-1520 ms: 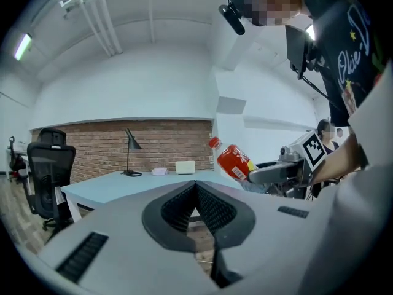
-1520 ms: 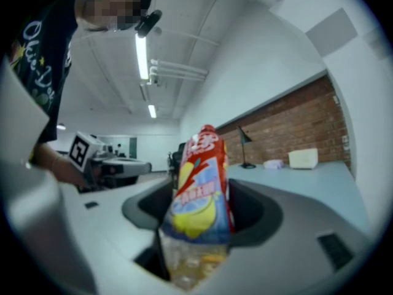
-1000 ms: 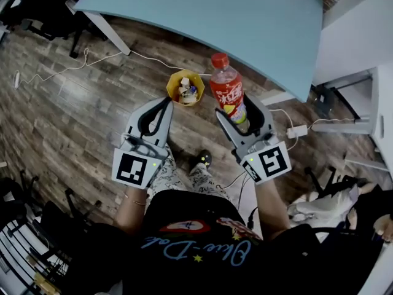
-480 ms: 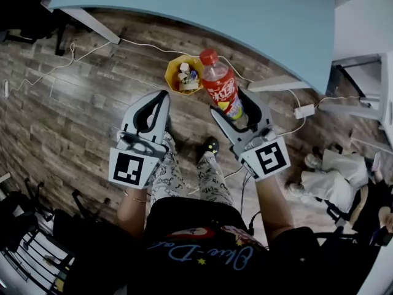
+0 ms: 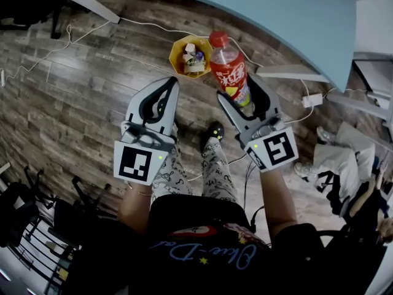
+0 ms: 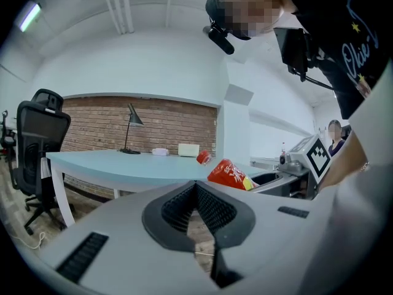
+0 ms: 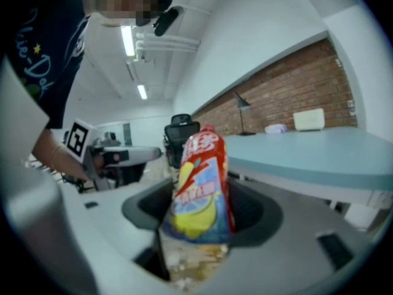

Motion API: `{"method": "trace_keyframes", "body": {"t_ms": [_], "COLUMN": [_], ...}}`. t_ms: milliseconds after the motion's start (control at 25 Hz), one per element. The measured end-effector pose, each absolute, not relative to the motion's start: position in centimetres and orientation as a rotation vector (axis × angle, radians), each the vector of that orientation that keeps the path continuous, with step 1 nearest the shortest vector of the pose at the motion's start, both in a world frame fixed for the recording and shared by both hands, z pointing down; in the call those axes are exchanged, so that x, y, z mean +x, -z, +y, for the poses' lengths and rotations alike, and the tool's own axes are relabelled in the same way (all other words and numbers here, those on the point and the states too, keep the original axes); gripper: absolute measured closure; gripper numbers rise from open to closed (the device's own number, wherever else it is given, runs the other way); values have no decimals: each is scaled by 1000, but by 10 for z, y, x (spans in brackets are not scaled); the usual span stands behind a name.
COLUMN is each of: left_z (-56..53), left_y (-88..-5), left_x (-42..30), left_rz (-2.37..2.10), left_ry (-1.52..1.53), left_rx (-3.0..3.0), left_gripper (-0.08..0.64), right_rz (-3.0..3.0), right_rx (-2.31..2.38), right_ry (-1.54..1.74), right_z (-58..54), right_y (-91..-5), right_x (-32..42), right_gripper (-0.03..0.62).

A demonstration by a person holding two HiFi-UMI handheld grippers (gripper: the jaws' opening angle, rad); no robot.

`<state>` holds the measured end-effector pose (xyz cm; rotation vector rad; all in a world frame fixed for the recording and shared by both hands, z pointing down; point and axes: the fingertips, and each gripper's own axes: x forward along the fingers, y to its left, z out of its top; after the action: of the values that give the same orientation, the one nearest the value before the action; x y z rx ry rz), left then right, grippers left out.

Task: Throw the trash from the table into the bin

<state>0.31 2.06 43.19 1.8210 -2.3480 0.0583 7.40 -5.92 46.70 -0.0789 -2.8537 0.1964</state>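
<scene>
Bottle (image 5: 232,74): clamped in right gripper (image 5: 239,88), lower than a second ago, its cap now just beside the floor bin (image 5: 178,47), off the desk (image 5: 276,11). Left gripper (image 5: 169,86): clenched, empty. Drop likely next.

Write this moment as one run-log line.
right gripper: shut on bottle | left gripper: shut, empty | bin: on floor, trash inside | bottle: beside bin, not yet dropped
</scene>
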Motion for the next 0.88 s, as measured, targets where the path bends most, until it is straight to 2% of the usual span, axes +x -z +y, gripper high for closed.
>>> {"method": "trace_keyframes", "body": {"t_ms": [880], "left_z": [28], "left_y": [-515], "left_x": [-17], "left_rz": [-2285], "left_ry": [-91], "left_rx": [1805], "left_gripper": [552], "right_rz": [-2761], "right_rx": [-62], "right_ry": [-255], "right_z": [-50], "right_y": [-557], "right_x": [49], "right_gripper": [307]}}
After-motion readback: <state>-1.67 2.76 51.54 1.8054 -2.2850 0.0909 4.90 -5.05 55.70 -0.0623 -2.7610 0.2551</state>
